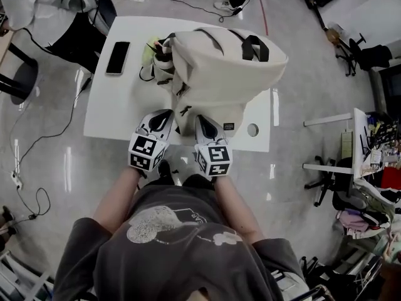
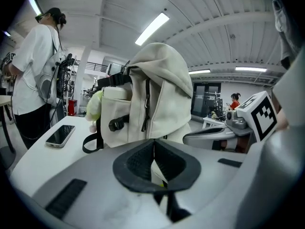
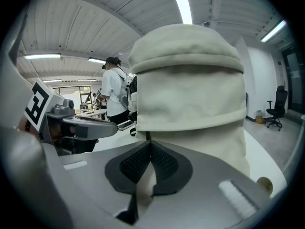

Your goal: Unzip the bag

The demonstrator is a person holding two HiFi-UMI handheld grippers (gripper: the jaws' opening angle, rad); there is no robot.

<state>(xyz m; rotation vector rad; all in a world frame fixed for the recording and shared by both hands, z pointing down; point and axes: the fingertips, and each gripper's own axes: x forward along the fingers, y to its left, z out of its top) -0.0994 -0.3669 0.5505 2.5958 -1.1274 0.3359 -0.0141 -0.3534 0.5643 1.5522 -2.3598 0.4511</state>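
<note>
The bag [image 1: 219, 68] stands mid-frame on the worktop [image 1: 119, 115]. Left tongs [image 1: 166, 114] and right tongs [image 1: 202, 120], just below it, are closed and empty.

Probably lab or open office: ceiling strip lights [image 2: 151, 28], office chair [image 3: 277, 104], white worktable [image 1: 119, 115].

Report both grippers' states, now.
Left gripper: closed, holding nothing.
Right gripper: closed, holding nothing.
</note>
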